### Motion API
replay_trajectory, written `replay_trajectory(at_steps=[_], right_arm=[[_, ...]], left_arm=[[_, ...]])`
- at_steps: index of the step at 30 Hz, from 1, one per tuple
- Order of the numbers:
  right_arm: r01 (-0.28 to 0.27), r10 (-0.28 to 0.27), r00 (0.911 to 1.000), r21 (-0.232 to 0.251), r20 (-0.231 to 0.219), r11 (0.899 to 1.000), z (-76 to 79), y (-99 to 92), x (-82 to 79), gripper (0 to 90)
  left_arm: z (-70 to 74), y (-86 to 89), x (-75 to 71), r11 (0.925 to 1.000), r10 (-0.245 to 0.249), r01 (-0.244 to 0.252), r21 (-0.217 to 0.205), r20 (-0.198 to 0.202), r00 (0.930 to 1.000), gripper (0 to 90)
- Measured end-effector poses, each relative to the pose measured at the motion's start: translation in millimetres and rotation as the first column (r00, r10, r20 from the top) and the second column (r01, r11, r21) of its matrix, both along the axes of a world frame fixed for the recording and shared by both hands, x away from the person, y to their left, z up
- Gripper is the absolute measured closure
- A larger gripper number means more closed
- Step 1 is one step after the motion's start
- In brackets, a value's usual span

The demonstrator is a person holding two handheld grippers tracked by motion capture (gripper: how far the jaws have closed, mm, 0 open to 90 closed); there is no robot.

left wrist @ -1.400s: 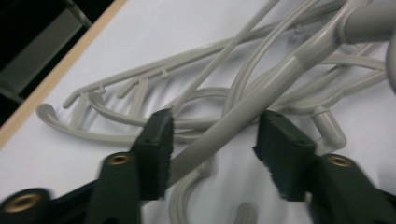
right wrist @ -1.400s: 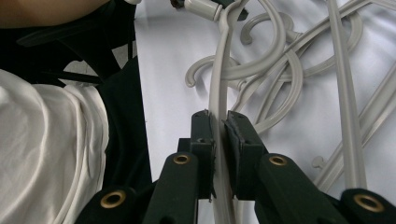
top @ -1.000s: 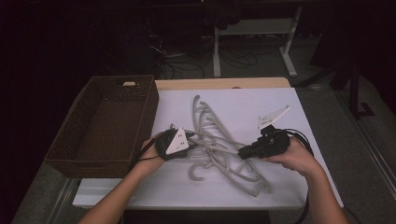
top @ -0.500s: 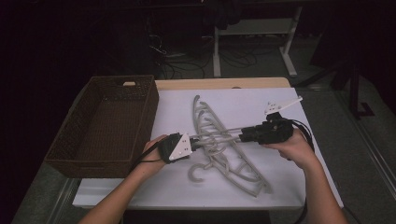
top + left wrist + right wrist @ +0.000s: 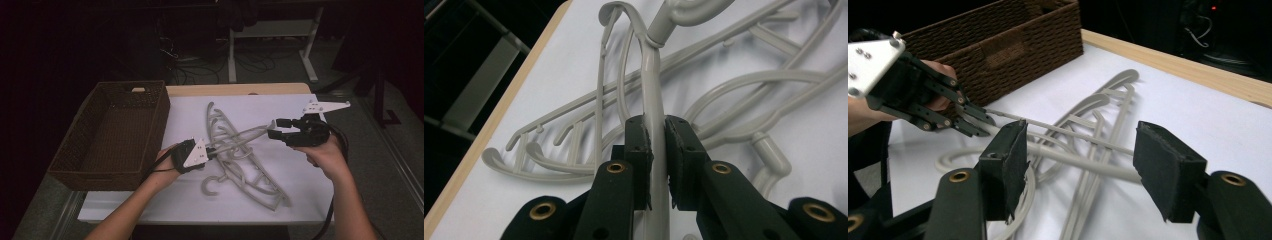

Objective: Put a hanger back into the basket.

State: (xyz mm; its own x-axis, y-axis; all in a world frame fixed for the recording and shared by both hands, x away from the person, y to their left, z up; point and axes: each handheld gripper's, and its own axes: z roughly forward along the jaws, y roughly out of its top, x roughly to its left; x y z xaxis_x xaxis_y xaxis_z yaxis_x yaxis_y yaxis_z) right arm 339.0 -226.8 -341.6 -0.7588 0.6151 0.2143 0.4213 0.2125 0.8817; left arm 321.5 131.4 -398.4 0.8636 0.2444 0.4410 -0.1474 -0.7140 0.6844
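Note:
Several grey plastic hangers (image 5: 252, 172) lie tangled on the white table (image 5: 290, 102). One hanger (image 5: 239, 138) is lifted off the pile at a slant. My left gripper (image 5: 212, 150) is shut on its thin bar (image 5: 651, 75), and the pads of the left gripper (image 5: 656, 127) press it from both sides. My right gripper (image 5: 274, 128) hovers at the hanger's far end; its jaws have just been opening. In the right gripper view the right gripper (image 5: 1084, 150) stands wide, its pads (image 5: 1008, 160) touching nothing, with the bar running beyond them to the left gripper (image 5: 968, 122).
A brown wicker basket (image 5: 107, 172), with nothing inside, stands at the table's left; it also rises behind the left hand as the basket (image 5: 1013, 40). The table's wooden back edge (image 5: 240, 90) borders dark floor with desk legs and cables.
My right gripper has opened, let go of the hanger and drawn up and away toward the back right. My left gripper has closed on the hanger's bar and stayed in place.

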Motion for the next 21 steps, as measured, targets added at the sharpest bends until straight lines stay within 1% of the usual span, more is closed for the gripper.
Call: replay_trajectory(at_steps=[4,9,12,14,17,21], right_arm=[[0.042,-0.042,0.9991,-0.005,-0.007,0.999,-8.3,-7.6,-6.1,32.1],[0.070,-0.071,0.9966,-0.030,-0.041,0.997,-22.0,-12.8,-12.9,28.6],[0.088,-0.090,0.9942,-0.047,-0.059,0.995,-28.6,-13.6,-16.4,25.4],[0.097,-0.100,0.9922,-0.052,-0.074,0.994,-34.3,-12.4,-17.7,22.7],[0.107,-0.115,0.9893,-0.087,-0.090,0.990,-42.5,-8.2,-18.8,18.8],[0.115,-0.124,0.9872,-0.084,-0.101,0.990,-47.9,-6.7,-20.4,17.9]], left_arm=[[5.9,-0.6,2.7,0.9994,0.033,-0.033,-0.006,-0.016,0.9993,81.1],[18.9,-1.2,5.1,0.9974,0.070,-0.071,-0.012,-0.041,0.9967,81.2],[28.0,-1.7,6.0,0.9951,0.098,-0.099,-0.008,-0.039,0.9944,81.2],[34.3,-0.5,7.7,0.9931,0.116,-0.117,-0.014,-0.044,0.9923,81.2],[46.5,4.0,11.3,0.9889,0.144,-0.145,-0.031,-0.050,0.9884,81.3],[69.5,12.8,13.7,0.9847,0.159,-0.163,-0.062,-0.058,0.9855,81.2]])
